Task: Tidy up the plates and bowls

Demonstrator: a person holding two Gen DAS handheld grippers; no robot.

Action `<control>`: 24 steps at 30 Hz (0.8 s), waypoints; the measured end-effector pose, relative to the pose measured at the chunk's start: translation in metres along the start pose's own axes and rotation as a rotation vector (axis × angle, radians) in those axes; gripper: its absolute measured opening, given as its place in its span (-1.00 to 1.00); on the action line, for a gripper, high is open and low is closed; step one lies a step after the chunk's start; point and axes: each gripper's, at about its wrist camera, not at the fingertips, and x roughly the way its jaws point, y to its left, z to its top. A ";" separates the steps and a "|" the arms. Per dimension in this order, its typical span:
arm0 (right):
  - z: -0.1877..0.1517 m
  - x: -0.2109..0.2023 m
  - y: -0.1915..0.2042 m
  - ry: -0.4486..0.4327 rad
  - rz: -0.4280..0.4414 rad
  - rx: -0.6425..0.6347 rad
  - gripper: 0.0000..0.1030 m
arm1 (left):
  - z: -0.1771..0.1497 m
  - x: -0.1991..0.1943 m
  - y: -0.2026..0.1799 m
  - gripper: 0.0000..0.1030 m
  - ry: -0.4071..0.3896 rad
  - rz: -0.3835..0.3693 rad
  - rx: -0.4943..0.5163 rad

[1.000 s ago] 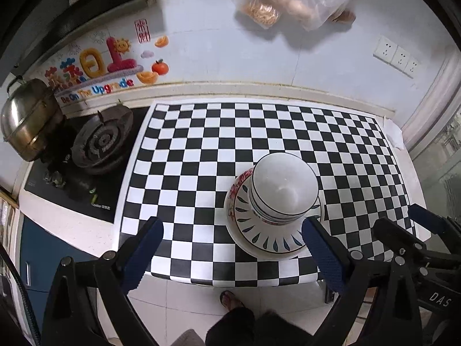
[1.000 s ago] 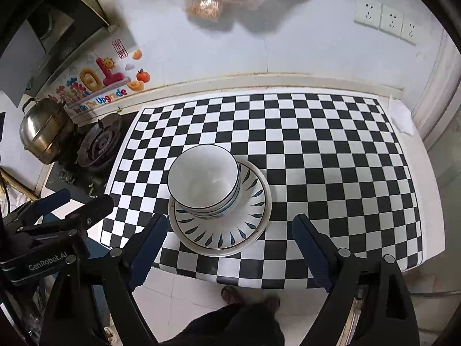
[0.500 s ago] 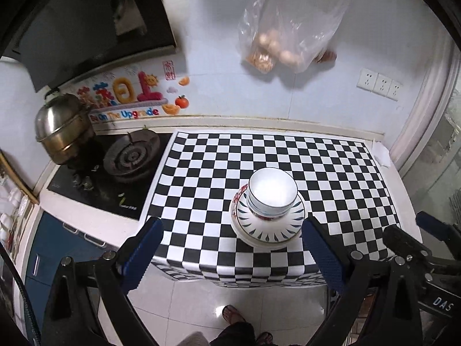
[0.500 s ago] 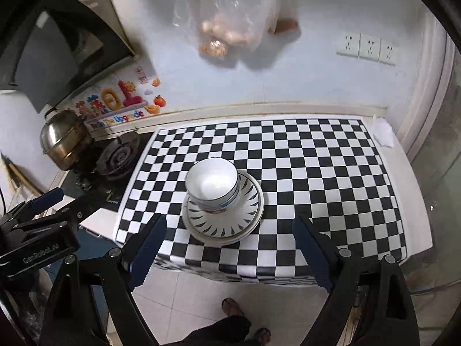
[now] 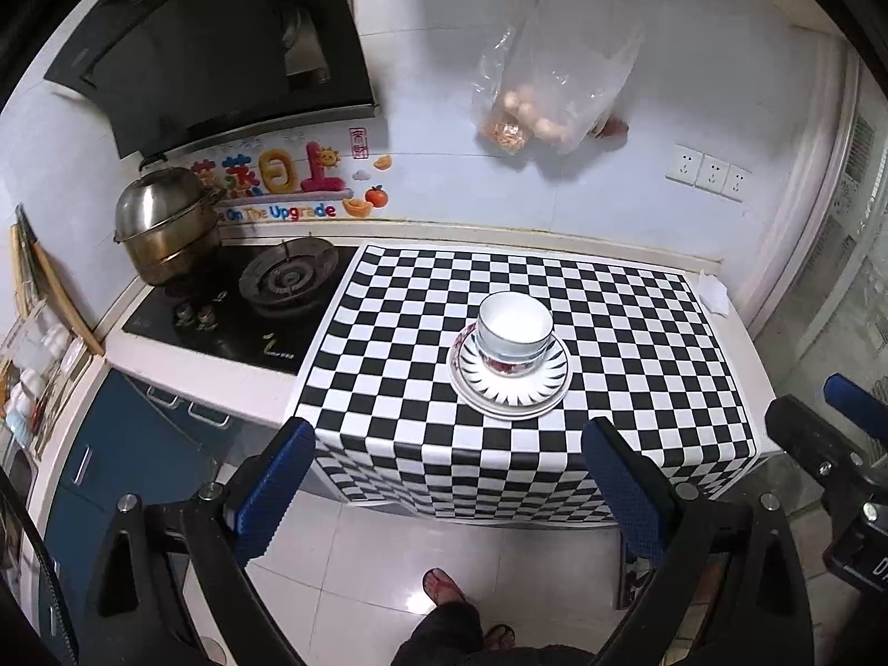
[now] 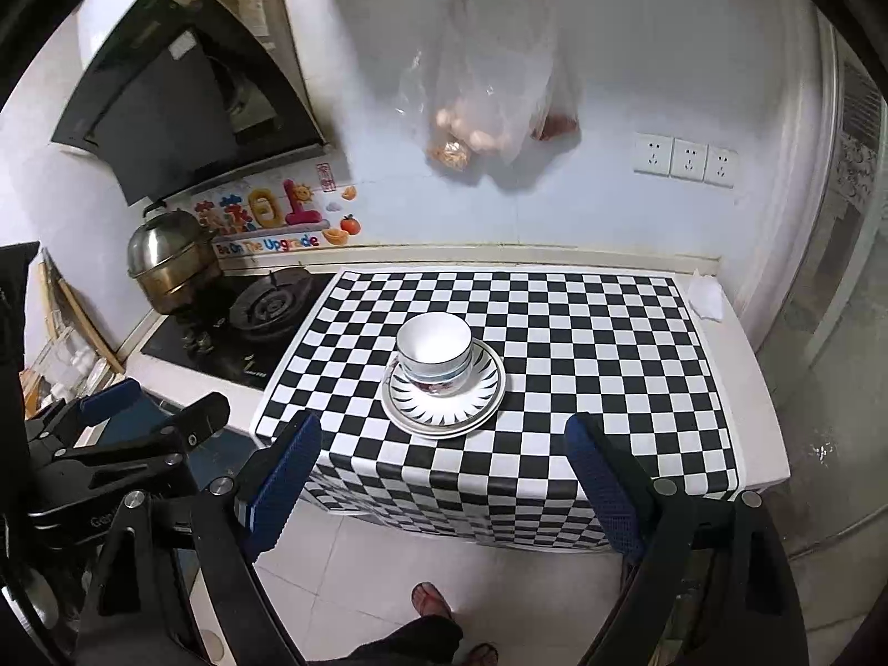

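A stack of white bowls [image 5: 514, 333] [image 6: 434, 353] sits on a pile of plates [image 5: 509, 388] [image 6: 444, 408] with a black leaf-pattern rim, near the middle of the checkered counter [image 5: 638, 333] [image 6: 610, 344]. My left gripper [image 5: 447, 472] hangs open, well back from the counter and above the floor, with nothing between its blue pads. My right gripper [image 6: 441, 472] is also open and empty, just as far back. Each gripper shows at the edge of the other's view.
A gas hob [image 5: 288, 277] and a steel pot [image 5: 164, 233] stand left of the counter, under a black hood [image 5: 222, 44]. A plastic bag of food [image 5: 549, 89] hangs on the wall. Wall sockets [image 5: 707, 172] are at right. A person's sandalled foot [image 5: 441, 591] is on the tiled floor.
Both grippers have pulled back and up from the counter; the stacked bowls and plates now look smaller and farther away. The stack has stayed in place. Both grippers remain open.
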 end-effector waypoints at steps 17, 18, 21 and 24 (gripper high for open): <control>-0.026 -0.034 0.003 -0.029 -0.037 -0.011 0.78 | -0.024 -0.019 0.001 0.91 -0.032 0.039 0.007; -0.025 -0.032 0.002 -0.029 -0.039 -0.008 0.78 | -0.024 -0.019 0.000 0.91 -0.031 0.039 0.004; -0.024 -0.029 -0.002 -0.028 -0.045 0.000 0.78 | -0.025 -0.019 -0.001 0.91 -0.028 0.041 0.006; -0.025 -0.027 -0.004 -0.028 -0.052 0.007 0.78 | -0.025 -0.019 0.000 0.91 -0.027 0.041 0.015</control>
